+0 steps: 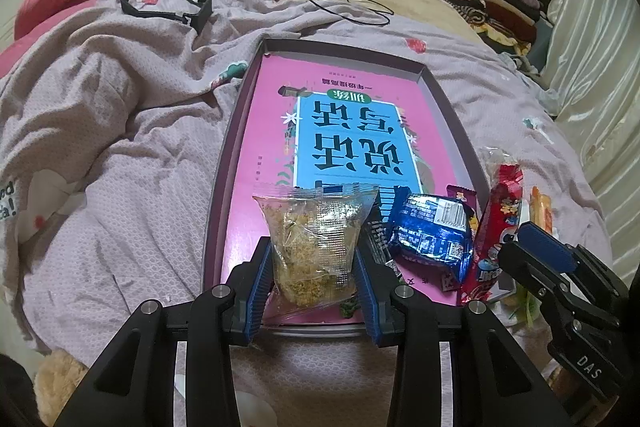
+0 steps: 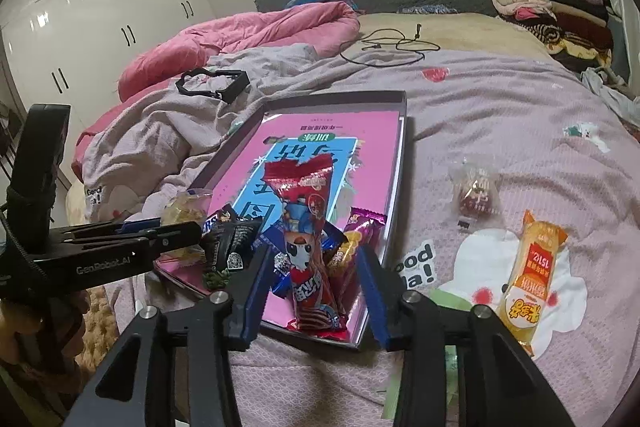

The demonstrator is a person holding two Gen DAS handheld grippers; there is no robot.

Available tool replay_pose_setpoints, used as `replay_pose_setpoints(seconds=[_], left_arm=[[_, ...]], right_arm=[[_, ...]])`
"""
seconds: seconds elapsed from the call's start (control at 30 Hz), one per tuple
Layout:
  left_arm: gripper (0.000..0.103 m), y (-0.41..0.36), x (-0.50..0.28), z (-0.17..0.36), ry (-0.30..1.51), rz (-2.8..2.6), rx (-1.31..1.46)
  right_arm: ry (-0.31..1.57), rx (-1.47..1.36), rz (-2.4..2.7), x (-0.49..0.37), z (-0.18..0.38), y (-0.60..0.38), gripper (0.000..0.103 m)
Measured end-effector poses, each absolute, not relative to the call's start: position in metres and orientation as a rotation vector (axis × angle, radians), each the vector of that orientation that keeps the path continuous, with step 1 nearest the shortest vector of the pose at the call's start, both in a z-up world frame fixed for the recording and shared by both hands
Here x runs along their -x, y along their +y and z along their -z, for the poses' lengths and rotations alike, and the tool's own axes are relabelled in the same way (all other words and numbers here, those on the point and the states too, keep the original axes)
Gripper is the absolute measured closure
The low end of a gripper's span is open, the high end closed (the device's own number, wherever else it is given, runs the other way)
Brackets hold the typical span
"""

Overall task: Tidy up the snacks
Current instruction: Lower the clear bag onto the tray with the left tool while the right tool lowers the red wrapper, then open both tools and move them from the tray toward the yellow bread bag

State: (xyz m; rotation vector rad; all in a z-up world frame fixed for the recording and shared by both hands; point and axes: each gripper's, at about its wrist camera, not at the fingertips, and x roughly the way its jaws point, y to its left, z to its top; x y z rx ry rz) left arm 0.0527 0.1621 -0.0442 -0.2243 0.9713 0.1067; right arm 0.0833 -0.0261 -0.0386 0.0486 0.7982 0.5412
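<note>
A shallow tray (image 1: 340, 53) with a pink and blue book lying in it rests on the bed. My left gripper (image 1: 314, 251) is shut on a clear packet of yellowish crumbly snack (image 1: 316, 223), held over the tray's near end. Beside it lie a blue packet (image 1: 432, 231) and a long red packet (image 1: 496, 227). In the right wrist view my right gripper (image 2: 314, 255) is open, its fingers standing on either side of the red packet (image 2: 308, 267), which lies on the tray (image 2: 340, 99) over other packets. The left gripper (image 2: 160, 231) shows at the left.
An orange-yellow packet (image 2: 532, 275) and a small clear packet with red contents (image 2: 478, 191) lie on the bedspread right of the tray. A black frame (image 2: 212, 83), a black cable (image 2: 384, 47), a pink duvet (image 2: 248, 31) and a clothes pile (image 2: 552, 11) lie further back.
</note>
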Motion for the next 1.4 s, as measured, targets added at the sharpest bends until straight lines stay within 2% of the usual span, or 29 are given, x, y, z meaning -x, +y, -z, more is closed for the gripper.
replay_pose_setpoints(seconds=[0.37, 0.63, 1.07, 1.23, 1.4], left_arm=[[0.06, 0.161, -0.051, 0.037, 0.961, -0.113, 0.22], [0.055, 0.159, -0.049, 0.027, 0.937, -0.114, 0.214], [0.047, 0.153, -0.046, 0.016, 0.911, -0.104, 0.212], [0.038, 0.153, -0.045, 0.011, 0.897, -0.101, 0.222], [0.033, 0.153, -0.043, 0.003, 0.88, -0.101, 0.232]], right_arm=[[0.783, -0.053, -0.529, -0.082, 0.033, -0.03, 0.05], [0.749, -0.044, -0.52, -0.079, 0.027, -0.034, 0.044], [0.709, -0.025, -0.517, -0.074, 0.017, -0.036, 0.039], [0.689, -0.004, -0.511, -0.07, 0.014, -0.035, 0.037], [0.672, 0.011, -0.507, -0.068, 0.011, -0.035, 0.036]])
